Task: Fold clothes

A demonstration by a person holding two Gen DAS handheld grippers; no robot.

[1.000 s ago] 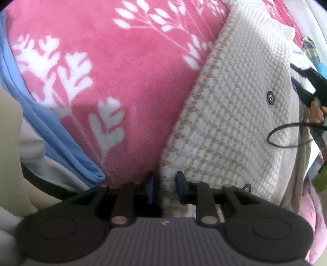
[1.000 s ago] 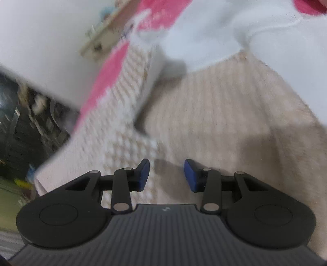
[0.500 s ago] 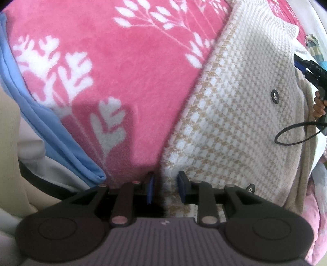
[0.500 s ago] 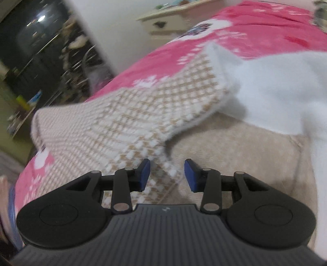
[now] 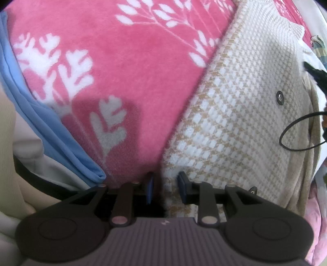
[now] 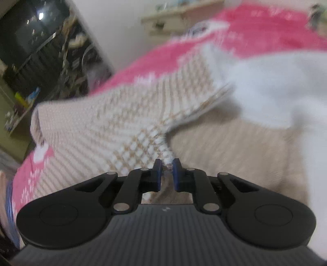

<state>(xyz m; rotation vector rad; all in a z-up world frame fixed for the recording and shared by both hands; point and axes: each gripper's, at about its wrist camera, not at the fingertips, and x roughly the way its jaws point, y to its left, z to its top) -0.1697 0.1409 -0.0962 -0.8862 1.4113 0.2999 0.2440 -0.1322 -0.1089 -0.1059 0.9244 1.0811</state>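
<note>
Item: cream-and-tan houndstooth knitted garment [image 5: 241,114], lying spread on a pink fleece blanket with white leaf print [image 5: 114,67]. Its left edge is running diagonally across the blanket in the left wrist view. A dark round snap button [image 5: 279,97] is showing on the knit towards the right; a plain beige lining panel [image 6: 229,151] is showing where the knit is turned back in the right wrist view, with a white fluffy part [image 6: 271,86] lying beyond it.

Left gripper [image 5: 165,189]: pointing steeply down at the near corner of the garment. Its blue pads [image 5: 150,189] are standing on either side of the knit's edge, narrowly parted, with fabric between them; whether they are pressing on it cannot be told.

Right gripper [image 6: 165,174]: its jaws have just been closing and are now pinching a fold of the houndstooth edge, the knit bunching into a narrow ridge between the blue pads. The fabric is rising towards the grip from the blanket. This view is blurring.

Other items: a light blue cloth [image 5: 40,122] folded at the blanket's left border, lying over pale grey-white fabric [image 5: 47,165]; a thin black cable loop [image 5: 296,133] hanging over the garment's right side; a pale wooden shelf [image 6: 179,17] against the wall beyond the bed; dark cluttered shelving [image 6: 40,51] on the left.
</note>
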